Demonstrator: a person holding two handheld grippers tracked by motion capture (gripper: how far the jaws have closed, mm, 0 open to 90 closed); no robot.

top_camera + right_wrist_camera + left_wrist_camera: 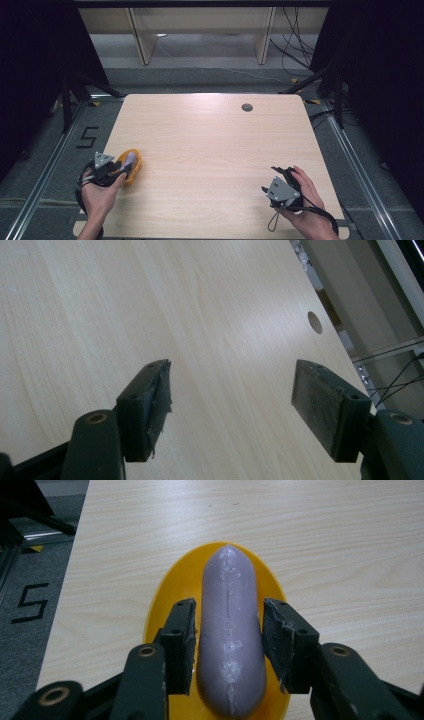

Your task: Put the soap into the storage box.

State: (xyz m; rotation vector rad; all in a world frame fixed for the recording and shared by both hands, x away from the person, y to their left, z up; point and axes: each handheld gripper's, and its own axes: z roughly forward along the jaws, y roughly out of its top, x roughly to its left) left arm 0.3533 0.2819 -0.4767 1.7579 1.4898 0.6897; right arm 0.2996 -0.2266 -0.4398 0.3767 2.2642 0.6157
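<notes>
A purple, sausage-shaped vegetable point(230, 630) lies lengthwise in a yellow oval dish point(165, 595) near the table's left front edge; from above the dish point(135, 172) and the purple piece point(128, 159) sit just beyond a person's left hand. My left gripper point(227, 605) straddles the purple piece low over the dish. Its left pad lies against the piece and a sliver of gap shows at the right pad, so the jaws stand slightly open. From above the left gripper point(129, 169) points right and away. My right gripper point(232, 370) is wide open over bare wood, held at the front right point(281, 171).
The light wooden table point(210, 140) has a round cable hole point(247, 107) at the back right, seen also as a hole point(314, 322) ahead of the right jaws. A black "5" point(87, 136) marks the grey floor left of the table. Shelving and cables stand beyond the far edge.
</notes>
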